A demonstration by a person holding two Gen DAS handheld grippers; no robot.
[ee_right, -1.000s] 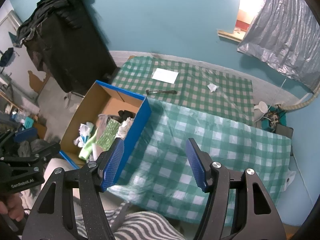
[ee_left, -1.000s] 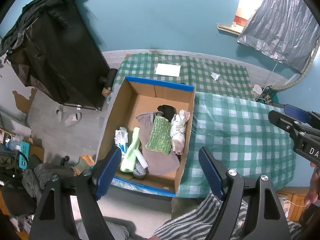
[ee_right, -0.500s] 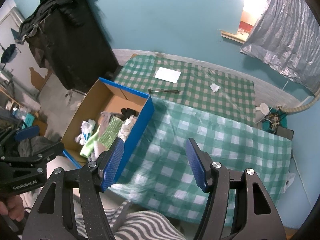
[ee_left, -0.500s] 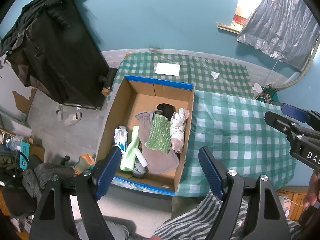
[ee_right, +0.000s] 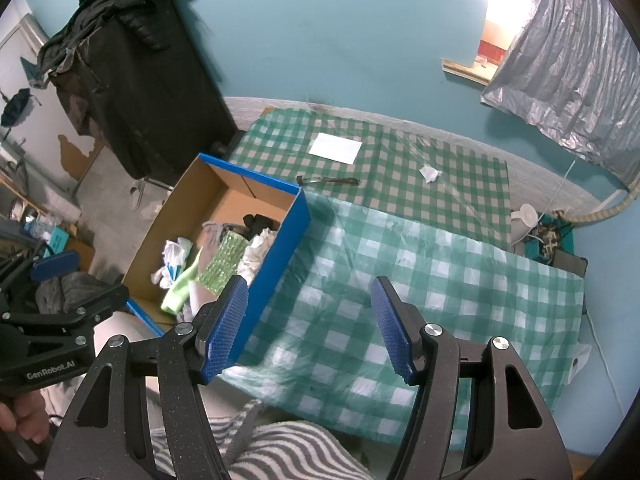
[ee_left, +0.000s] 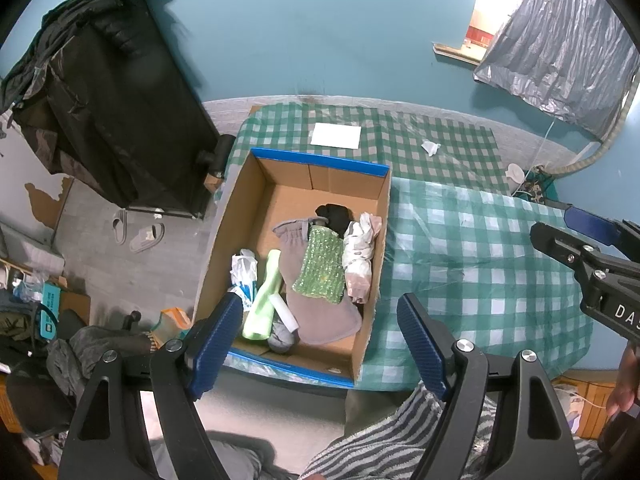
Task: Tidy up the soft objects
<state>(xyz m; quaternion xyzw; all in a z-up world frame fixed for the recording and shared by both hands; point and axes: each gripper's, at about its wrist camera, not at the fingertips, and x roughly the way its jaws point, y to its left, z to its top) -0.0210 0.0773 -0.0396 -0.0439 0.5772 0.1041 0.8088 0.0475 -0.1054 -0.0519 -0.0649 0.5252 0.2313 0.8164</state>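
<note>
A cardboard box (ee_left: pixel 382 216) with a blue rim stands at the left end of the checked table (ee_left: pixel 472 240). Inside lie several soft things: a grey cloth (ee_left: pixel 320 316), a green sequined pouch (ee_left: pixel 322 266), a pale green roll (ee_left: pixel 264 292), a white crumpled bundle (ee_left: pixel 360 248), a black item (ee_left: pixel 334 214) and white wrappers (ee_left: pixel 244 270). My left gripper (ee_left: pixel 316 332) hangs open high above the box's near end, holding nothing. My right gripper (ee_right: pixel 308 320) is open and empty above the tablecloth (ee_right: pixel 400 264), right of the box (ee_right: pixel 280 256).
A white paper (ee_right: pixel 335 148), a dark tool (ee_right: pixel 328 180) and a crumpled tissue (ee_right: pixel 430 173) lie on the far table. A black covered rack (ee_left: pixel 104 120) stands to the left. Slippers (ee_left: pixel 140 236) and clutter sit on the floor. A striped sleeve (ee_right: pixel 288 452) is below the grippers.
</note>
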